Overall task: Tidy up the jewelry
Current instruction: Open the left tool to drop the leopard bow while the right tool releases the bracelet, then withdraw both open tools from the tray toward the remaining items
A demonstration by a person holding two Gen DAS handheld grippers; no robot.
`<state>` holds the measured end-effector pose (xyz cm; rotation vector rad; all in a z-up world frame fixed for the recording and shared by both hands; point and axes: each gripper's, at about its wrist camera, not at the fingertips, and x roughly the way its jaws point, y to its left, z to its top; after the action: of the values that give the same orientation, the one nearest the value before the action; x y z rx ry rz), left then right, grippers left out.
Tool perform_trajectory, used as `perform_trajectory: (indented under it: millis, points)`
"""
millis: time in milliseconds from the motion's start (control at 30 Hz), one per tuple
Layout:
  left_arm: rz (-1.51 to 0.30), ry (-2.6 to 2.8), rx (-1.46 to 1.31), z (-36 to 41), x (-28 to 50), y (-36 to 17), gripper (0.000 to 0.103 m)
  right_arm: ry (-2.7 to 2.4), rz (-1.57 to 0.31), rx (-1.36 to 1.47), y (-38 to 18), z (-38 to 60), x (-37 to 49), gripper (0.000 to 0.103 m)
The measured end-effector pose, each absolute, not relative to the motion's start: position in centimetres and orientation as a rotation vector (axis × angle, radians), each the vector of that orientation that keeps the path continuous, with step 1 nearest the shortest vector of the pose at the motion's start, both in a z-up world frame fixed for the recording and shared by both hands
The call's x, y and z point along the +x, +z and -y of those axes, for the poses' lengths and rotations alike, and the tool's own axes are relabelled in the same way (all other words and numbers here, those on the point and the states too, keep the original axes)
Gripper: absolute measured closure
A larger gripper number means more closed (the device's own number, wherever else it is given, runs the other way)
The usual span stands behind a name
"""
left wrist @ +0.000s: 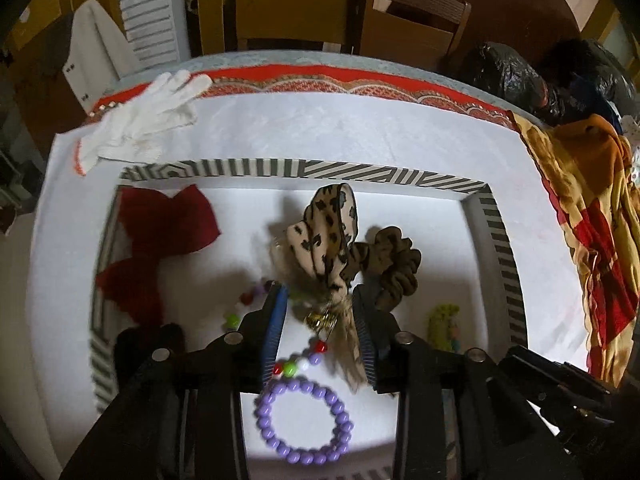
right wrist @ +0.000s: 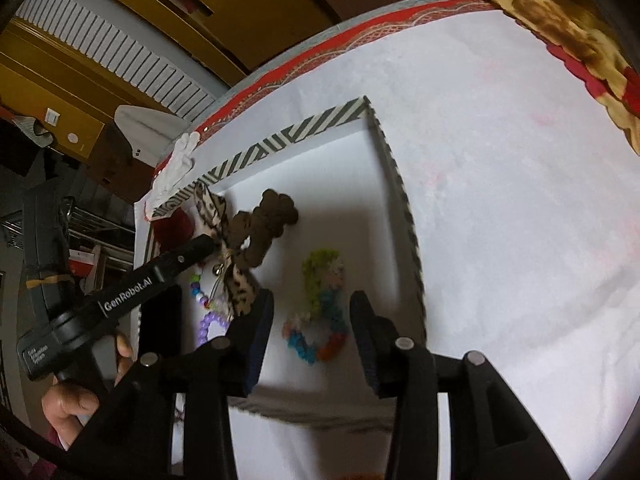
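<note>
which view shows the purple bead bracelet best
The left wrist view. The purple bead bracelet shows there as a full ring on the white tray floor, just below the left gripper. In the right wrist view only part of it peeks out, cut off behind the right gripper's finger.

Both wrist views look closely down into the tray

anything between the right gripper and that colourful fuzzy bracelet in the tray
Nothing visible. The right gripper is open with the multicoloured bracelet lying directly ahead between its fingers on the bare tray floor. The leopard bow and brown scrunchie sit off to its left.
</note>
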<state>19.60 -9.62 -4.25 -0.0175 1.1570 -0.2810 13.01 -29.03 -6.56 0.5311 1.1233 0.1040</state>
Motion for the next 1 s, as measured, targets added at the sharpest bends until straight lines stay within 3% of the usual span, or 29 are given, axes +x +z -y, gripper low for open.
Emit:
perform_trajectory:
  millis: [1000]
  points:
    - [-1.042,-0.161,0.035,7.4,3.2,0.6,0.078,0.103,-0.992,0.280,1.0,28.0,-0.9,0.051]
